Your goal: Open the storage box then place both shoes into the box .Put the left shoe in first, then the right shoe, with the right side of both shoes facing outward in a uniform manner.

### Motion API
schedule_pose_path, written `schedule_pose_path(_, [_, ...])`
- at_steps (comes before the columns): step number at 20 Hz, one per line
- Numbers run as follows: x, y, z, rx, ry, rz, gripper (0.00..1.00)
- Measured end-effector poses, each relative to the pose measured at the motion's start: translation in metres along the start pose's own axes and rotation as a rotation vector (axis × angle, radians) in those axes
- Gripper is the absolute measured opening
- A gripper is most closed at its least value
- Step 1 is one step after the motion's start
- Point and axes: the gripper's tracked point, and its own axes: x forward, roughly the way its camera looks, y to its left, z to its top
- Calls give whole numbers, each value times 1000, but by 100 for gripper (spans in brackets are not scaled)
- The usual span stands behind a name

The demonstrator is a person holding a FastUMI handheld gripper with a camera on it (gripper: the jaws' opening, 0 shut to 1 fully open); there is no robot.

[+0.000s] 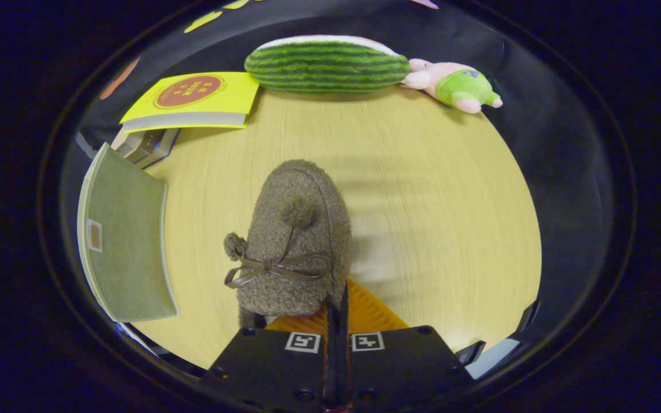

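Claw [336,310] fingers together, pinching rear edge of fuzzy shoe [296,241], toe hanging forward above desk [422,201] for carrying boxward, probably.

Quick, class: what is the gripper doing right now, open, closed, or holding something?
Gripper: closed, its fingers pinching the rear edge of the fuzzy brown shoe above the wooden table.
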Motion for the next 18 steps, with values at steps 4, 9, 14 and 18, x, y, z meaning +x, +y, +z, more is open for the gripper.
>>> schedule_pose_path(4, [-48,8,8,-17,-46,17,6])
schedule_pose_path(9, [-112,55,14,-39,-92,88,6])
schedule_pose_path(14, [-162,119,17,-88,-141,128,6])
schedule_pose_path(18, [-186,181,18,-100,-155,190,6])
